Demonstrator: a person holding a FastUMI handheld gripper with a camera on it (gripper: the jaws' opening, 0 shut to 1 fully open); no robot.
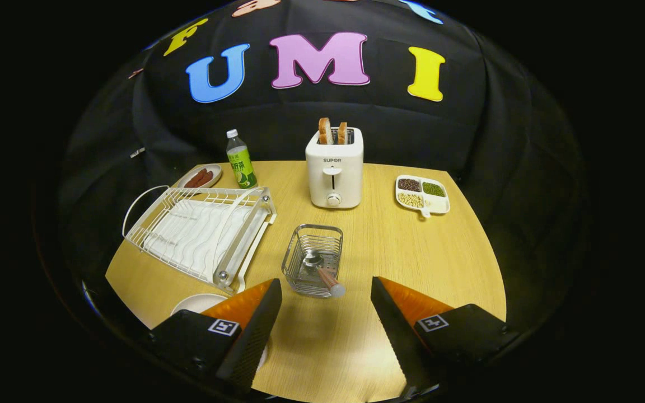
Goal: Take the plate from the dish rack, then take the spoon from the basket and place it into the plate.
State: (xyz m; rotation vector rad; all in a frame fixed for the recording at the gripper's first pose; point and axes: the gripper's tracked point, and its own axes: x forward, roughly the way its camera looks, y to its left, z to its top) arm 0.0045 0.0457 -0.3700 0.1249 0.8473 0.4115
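Observation:
My gripper [327, 291] stands open above the wooden table, nothing between its fingers. Just ahead of the fingertips sits a small wire basket [312, 260] holding the spoon [322, 273], whose brown handle with a metal end leans out over the basket's near rim toward me. A white plate [196, 303] lies flat on the table beside and partly under my left finger [249, 319], in front of the dish rack. The white wire dish rack [199, 232] stands left of the basket with no dishes in it.
A white toaster [334, 168] with two bread slices stands beyond the basket. A green bottle [241, 159] and a small dish of sausages [200, 177] sit behind the rack. A divided tray of beans [422, 194] lies at the far right.

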